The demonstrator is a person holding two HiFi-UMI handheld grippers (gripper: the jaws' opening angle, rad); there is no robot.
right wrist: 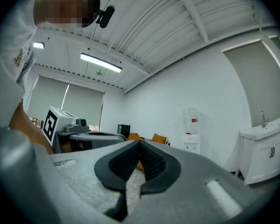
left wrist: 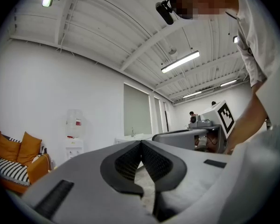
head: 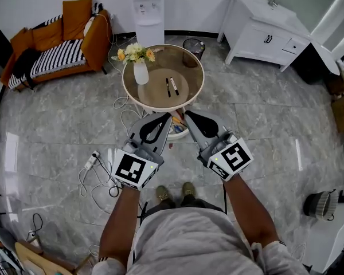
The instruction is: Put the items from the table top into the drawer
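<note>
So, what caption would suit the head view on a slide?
Standing before a round table with a flower vase and two markers, a person holds left claw and right claw shut.

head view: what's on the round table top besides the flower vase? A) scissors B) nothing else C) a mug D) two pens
D: two dark pens lie side by side on the table, just right of the vase.
</note>
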